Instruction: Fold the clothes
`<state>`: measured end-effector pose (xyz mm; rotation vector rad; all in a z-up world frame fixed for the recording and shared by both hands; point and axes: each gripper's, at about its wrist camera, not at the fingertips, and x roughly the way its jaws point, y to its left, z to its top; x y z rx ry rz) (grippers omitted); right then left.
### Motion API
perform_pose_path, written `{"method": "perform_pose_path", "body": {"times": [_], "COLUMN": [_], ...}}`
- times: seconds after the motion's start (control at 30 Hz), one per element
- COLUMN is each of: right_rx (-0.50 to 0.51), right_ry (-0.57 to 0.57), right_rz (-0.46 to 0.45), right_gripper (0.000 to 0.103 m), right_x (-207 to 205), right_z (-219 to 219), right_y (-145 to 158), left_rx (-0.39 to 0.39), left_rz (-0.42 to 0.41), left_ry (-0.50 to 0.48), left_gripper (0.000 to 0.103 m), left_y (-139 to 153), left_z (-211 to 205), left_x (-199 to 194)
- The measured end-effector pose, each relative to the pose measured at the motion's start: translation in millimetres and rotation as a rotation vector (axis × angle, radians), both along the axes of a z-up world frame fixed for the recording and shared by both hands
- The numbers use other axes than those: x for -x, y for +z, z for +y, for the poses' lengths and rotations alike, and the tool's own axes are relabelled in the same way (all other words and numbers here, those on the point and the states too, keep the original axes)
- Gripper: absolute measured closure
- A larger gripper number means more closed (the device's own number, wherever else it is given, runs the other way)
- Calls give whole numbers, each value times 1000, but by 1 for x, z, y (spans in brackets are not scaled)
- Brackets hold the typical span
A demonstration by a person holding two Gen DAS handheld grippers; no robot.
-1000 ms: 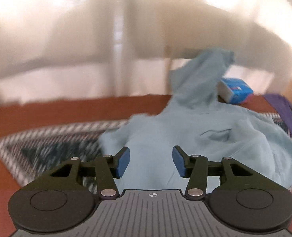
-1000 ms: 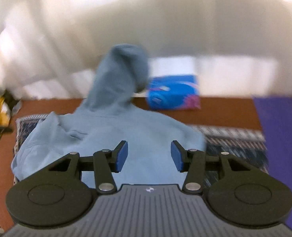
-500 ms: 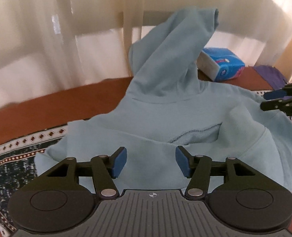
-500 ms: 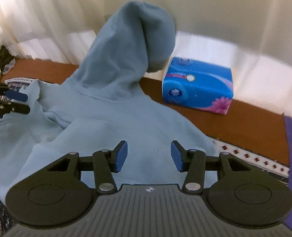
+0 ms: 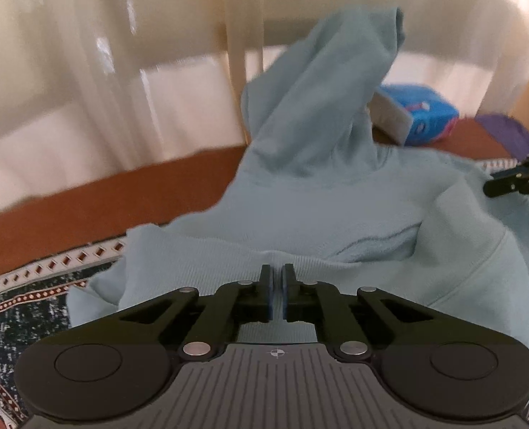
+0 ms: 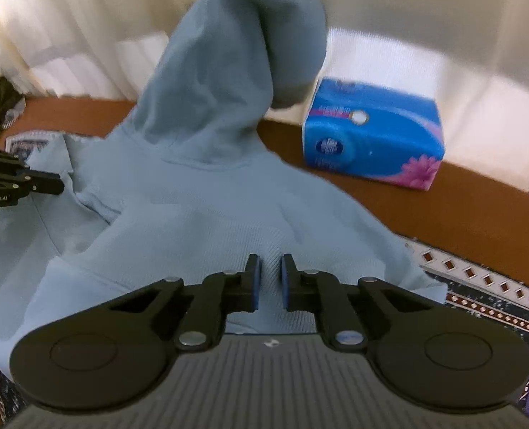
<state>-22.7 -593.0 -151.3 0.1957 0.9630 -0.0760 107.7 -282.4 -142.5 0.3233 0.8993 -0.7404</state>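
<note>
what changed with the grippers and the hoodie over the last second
Both grippers came down closer to the light blue hoodie, and their jaws have just been closing. The left gripper now pinches the ribbed hem; the right gripper is clamped on a fold of the same hem. Before, both stood open above the cloth. The hood still stands upright, and the blue tissue pack stayed put on the table.

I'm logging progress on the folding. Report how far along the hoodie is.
Done: the light blue hoodie lies spread on the patterned mat. In hand: the left tool and right tool have just closed on its ribbed hem. Left: every fold; the hood stands upright and a sleeve is bunched.
</note>
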Motion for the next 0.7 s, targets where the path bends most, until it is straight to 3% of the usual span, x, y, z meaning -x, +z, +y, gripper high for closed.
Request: {"method": "perform_pose_path", "body": {"times": [0.1,0.23,0.33,0.47,0.5,0.53,0.57,0.6,0.67,0.7], "right_rx": [18,28,24,23,24,28,33,34,20,13], "right_ry": [-14,-57,-74,-84,-78,-71,-65,-65,-75,-80], "right_rz": [-57,-113,-119,-123,-119,-111,-104,-101,-97,-96], "right_gripper": [96,96,97,97,97,97,97,97,97,97], "right_x": [9,16,18,14,13,13,12,12,12,12], "right_z": [3,2,-3,-6,-5,-4,-3,-3,-4,-5], "right_y": [15,29,29,29,28,27,25,23,19,18], "left_rx": [39,112,124,121,114,98,74,51,19,10], "left_rz": [-31,-44,-68,-3,31,54,64,66,47,47], "left_ry": [23,67,99,81,56,33,11,-12,-55,-71], "left_gripper": [103,103,103,103,80,79,66,45,28,28], "left_y": [13,28,36,37,35,32,29,25,19,15], "left_z": [4,9,10,8,6,5,3,1,-4,-7], "left_x": [1,-5,-16,-30,-31,-30,-27,-23,-12,-9]}}
